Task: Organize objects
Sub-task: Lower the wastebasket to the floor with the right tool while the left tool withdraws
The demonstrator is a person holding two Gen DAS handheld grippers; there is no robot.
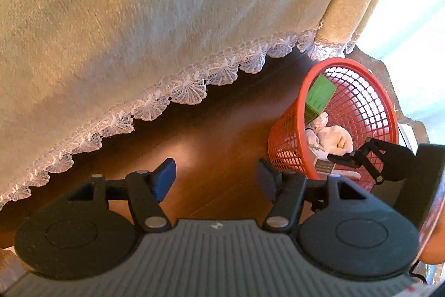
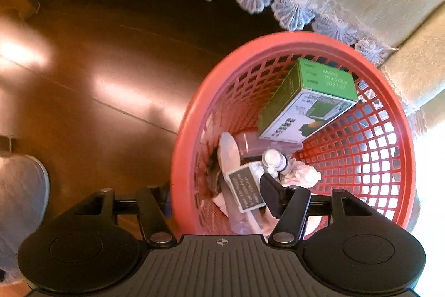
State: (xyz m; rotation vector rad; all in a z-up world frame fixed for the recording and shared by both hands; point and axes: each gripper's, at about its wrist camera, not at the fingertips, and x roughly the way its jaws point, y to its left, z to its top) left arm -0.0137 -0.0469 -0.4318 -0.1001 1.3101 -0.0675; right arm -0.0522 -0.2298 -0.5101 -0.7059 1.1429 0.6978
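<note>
A red mesh basket (image 2: 389,107) stands on the wooden floor and holds a green box (image 2: 325,82), a small white bottle (image 2: 274,159), a black-labelled packet (image 2: 246,189) and crumpled white paper (image 2: 304,174). My right gripper (image 2: 218,198) is open and straddles the basket's near rim: one finger is outside, the other inside beside the packet, and neither pad presses on anything. In the left wrist view my left gripper (image 1: 217,178) hangs open over bare floor, left of the basket (image 1: 370,91), with nothing between its blue pads (image 1: 165,178).
A beige cloth (image 1: 167,18) with a white lace hem (image 1: 189,88) hangs down behind the basket and nearly touches its far rim. Glossy wooden floor (image 2: 97,88) spreads to the left. A pale rounded thing (image 2: 22,185) lies at the left edge.
</note>
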